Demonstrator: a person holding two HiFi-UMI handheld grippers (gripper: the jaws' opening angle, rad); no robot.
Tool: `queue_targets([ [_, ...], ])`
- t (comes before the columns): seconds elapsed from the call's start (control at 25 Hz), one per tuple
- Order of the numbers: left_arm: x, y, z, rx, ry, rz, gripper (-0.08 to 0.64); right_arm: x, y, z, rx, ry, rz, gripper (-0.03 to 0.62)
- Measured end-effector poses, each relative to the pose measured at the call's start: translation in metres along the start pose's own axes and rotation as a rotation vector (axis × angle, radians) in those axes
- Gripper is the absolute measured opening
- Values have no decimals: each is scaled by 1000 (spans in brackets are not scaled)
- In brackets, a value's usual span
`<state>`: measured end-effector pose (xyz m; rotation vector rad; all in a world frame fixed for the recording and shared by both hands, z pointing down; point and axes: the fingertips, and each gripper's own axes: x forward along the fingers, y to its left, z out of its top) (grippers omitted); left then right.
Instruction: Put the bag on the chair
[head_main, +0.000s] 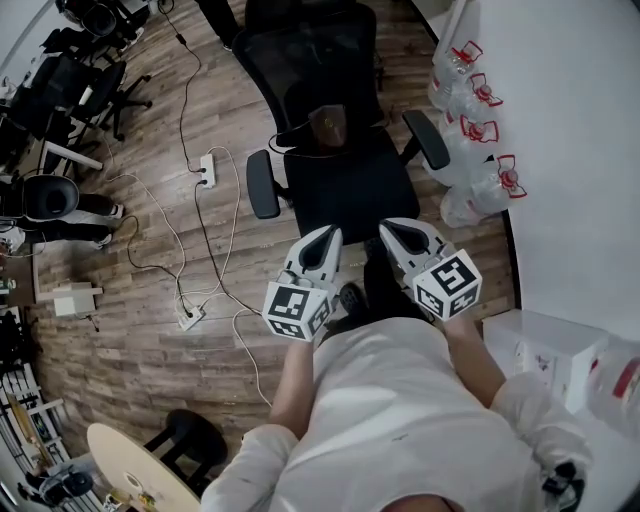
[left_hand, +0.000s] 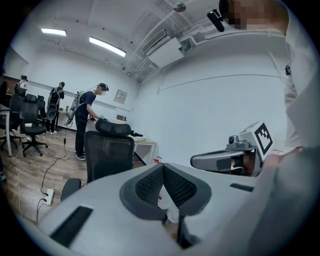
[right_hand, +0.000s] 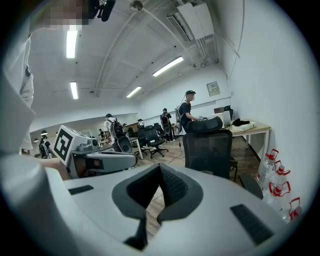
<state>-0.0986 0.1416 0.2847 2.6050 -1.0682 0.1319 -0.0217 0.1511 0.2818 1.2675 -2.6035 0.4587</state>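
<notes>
The left gripper (head_main: 325, 238) and right gripper (head_main: 393, 232) hover clenched and empty before a black mesh office chair (head_main: 350, 190), where a small brown bag (head_main: 327, 123) sits against the backrest. It seems light and soft, best pinched at its top.

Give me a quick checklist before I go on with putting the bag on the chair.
1. Left gripper jaws together, nothing held: ok.
2. Right gripper jaws together, nothing held: ok.
3. Office chair directly ahead of both grippers: ok.
4. Bag located: cannot tell; only a small brown object sits at the back of the seat.
5. Floor cables lie left of the chair, off the path: ok.
</notes>
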Motion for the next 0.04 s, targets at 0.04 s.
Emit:
queue_targets([
  [0.04, 0, 0, 0, 0, 0, 0, 6, 0, -1, 0, 0, 0, -1, 3],
])
